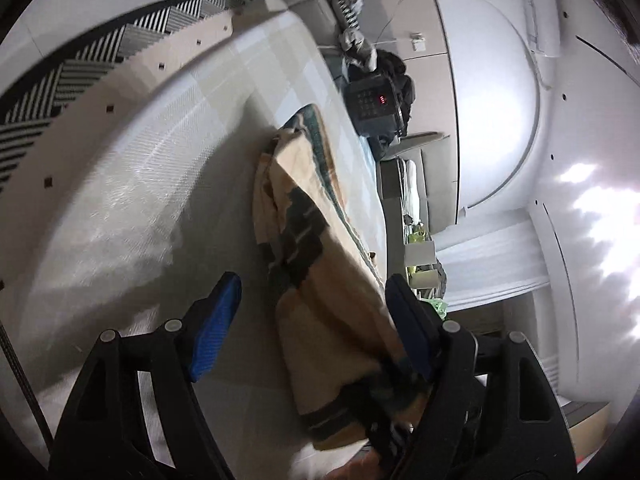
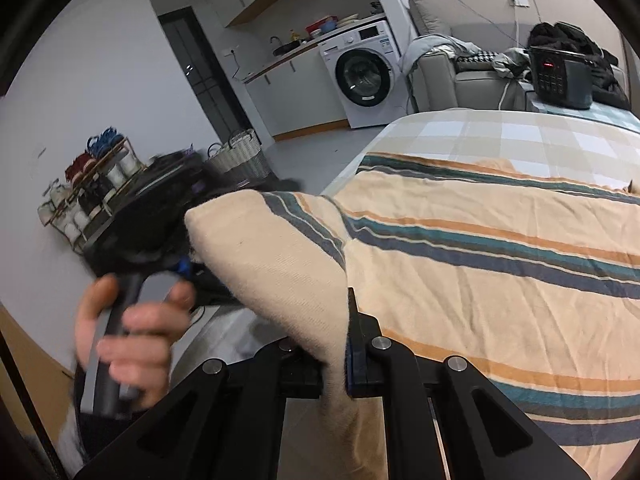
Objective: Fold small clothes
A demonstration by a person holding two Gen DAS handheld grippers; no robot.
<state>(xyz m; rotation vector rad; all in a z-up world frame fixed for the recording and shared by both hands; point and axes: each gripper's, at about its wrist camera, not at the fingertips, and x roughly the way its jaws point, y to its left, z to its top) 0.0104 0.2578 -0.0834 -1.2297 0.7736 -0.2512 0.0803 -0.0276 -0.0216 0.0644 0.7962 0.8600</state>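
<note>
With the right gripper [image 2: 344, 344] clamped on the striped cloth [image 2: 480, 264], the left gripper [image 1: 312, 320], jaws apart, should pinch the bench-edge corner squarely.

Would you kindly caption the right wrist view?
Right gripper shut on cream striped woven garment spread over checked table.

Cream garment [image 2: 500, 264] with teal, navy and orange stripes, spread wrinkled across the checkered counter [image 2: 520, 136]; near corner lifted and folded over.
</note>
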